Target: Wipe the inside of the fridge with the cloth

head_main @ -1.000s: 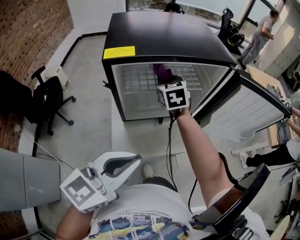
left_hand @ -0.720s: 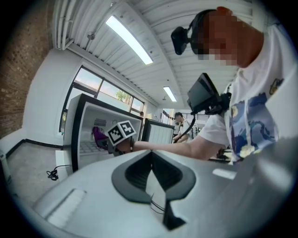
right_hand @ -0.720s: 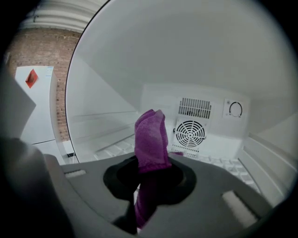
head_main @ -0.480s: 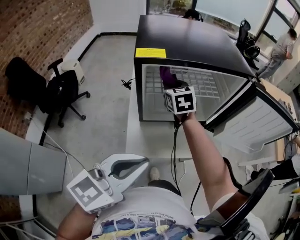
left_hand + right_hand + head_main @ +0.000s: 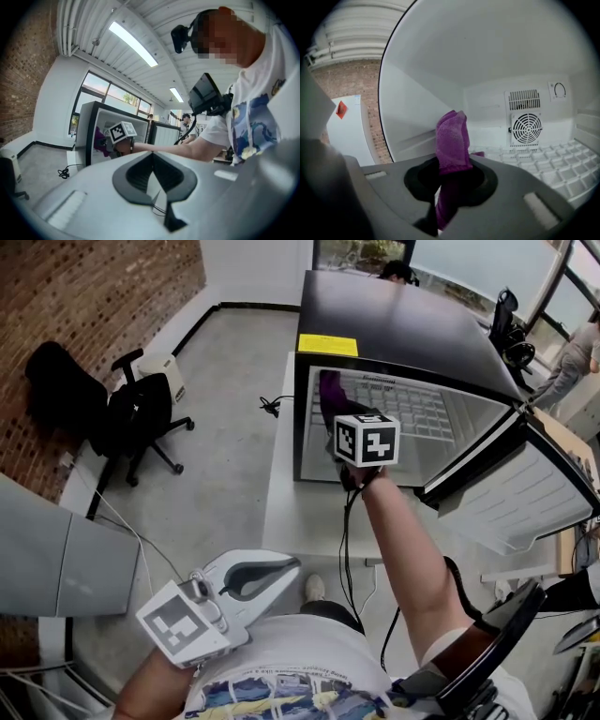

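Note:
The black fridge (image 5: 403, 324) stands open, its door (image 5: 525, 493) swung out to the right. My right gripper (image 5: 349, 418), with its marker cube, reaches into the left part of the white inside. It is shut on a purple cloth (image 5: 330, 390). In the right gripper view the cloth (image 5: 452, 138) stands up from the right gripper (image 5: 452, 164), close to the fridge's left wall (image 5: 417, 108). A fan grille (image 5: 526, 129) and a wire shelf (image 5: 555, 164) lie behind. My left gripper (image 5: 289, 568) is held low by my body, shut and with nothing in it. The left gripper (image 5: 152, 157) points toward the fridge.
A black office chair (image 5: 141, 418) stands left of the fridge by the brick wall (image 5: 84, 324). A cable (image 5: 272, 407) lies on the floor near the fridge's left side. A grey cabinet (image 5: 56, 563) is at the left edge. A person (image 5: 574, 357) stands at the far right.
My right gripper has carried the purple cloth leftward inside the fridge, toward the left wall. The head view has shifted, so the fridge sits further right. The left gripper has barely moved.

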